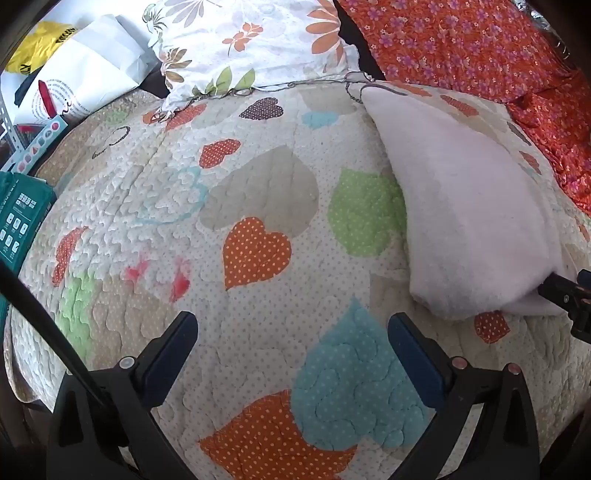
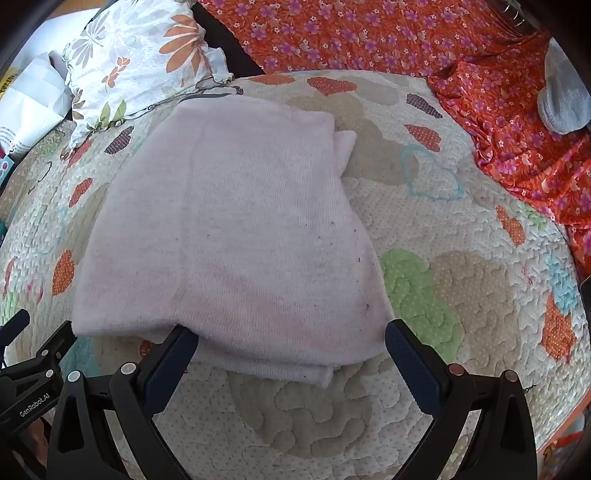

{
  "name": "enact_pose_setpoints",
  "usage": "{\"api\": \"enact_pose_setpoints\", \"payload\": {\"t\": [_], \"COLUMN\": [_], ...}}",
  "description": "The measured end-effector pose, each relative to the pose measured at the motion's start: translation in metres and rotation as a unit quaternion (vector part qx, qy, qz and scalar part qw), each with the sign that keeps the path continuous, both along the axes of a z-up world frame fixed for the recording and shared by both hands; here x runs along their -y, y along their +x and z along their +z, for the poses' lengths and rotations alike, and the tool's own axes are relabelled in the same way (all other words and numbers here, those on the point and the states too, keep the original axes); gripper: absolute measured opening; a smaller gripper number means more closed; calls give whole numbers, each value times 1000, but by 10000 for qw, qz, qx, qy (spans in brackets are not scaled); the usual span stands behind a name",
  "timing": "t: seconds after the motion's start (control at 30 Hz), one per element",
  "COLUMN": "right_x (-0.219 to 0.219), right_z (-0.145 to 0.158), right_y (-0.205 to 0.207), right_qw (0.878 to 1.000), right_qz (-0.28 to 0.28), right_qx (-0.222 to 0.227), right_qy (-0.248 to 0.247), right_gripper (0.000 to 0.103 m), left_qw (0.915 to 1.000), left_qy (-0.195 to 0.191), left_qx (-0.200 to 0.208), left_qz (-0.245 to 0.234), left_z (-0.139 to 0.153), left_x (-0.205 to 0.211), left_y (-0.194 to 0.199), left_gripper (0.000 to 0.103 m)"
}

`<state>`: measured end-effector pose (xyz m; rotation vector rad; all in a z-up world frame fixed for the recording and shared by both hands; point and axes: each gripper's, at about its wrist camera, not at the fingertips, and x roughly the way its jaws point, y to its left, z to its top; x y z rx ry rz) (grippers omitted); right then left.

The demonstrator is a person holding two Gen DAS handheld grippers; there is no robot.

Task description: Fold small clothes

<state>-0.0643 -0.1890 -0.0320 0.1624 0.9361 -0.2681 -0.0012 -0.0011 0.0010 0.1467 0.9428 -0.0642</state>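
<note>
A pale pink folded garment (image 2: 236, 236) lies flat on the heart-patterned quilt (image 2: 443, 295). In the left wrist view it (image 1: 472, 221) lies at the right. My right gripper (image 2: 291, 343) is open, with its jaws wide apart at the garment's near edge; the left finger touches or sits just under that edge. My left gripper (image 1: 291, 328) is open and empty over bare quilt (image 1: 258, 221), to the left of the garment. Part of the right gripper (image 1: 569, 295) shows at the garment's near corner in the left wrist view.
A floral pillow (image 1: 251, 40) lies at the back. An orange flowered cloth (image 2: 406, 33) runs along the back and right. White and yellow bags (image 1: 74, 66) and a teal box (image 1: 18, 218) sit at the left. A grey soft item (image 2: 561, 96) lies far right.
</note>
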Motion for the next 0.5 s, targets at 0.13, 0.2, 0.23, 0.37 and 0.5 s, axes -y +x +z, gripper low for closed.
{"api": "enact_pose_setpoints", "payload": {"t": [0.13,0.2,0.23,0.37,0.5], "right_x": [0,0,-1,-1,-1], "right_z": [0,-1,-1,-1,-1], "right_y": [0,0,0,0,0], "right_qw": [10000,10000,10000,10000,10000], "right_qz": [-5,-3,-2,-1,0], "right_qx": [-11,-14,-14,-13,-22], "right_qy": [-27,-32,-32,-31,-31], "right_gripper": [103,103,103,103,103], "left_qw": [9999,9998,9998,9998,9998], "left_qy": [-83,-73,-66,-59,-70], "left_qx": [-144,-170,-178,-189,-203], "left_qz": [28,28,32,42,37], "left_z": [0,-3,-4,-7,-7], "left_x": [-1,-2,-2,-5,-6], "left_y": [1,3,2,1,2], "left_gripper": [103,103,103,103,103]}}
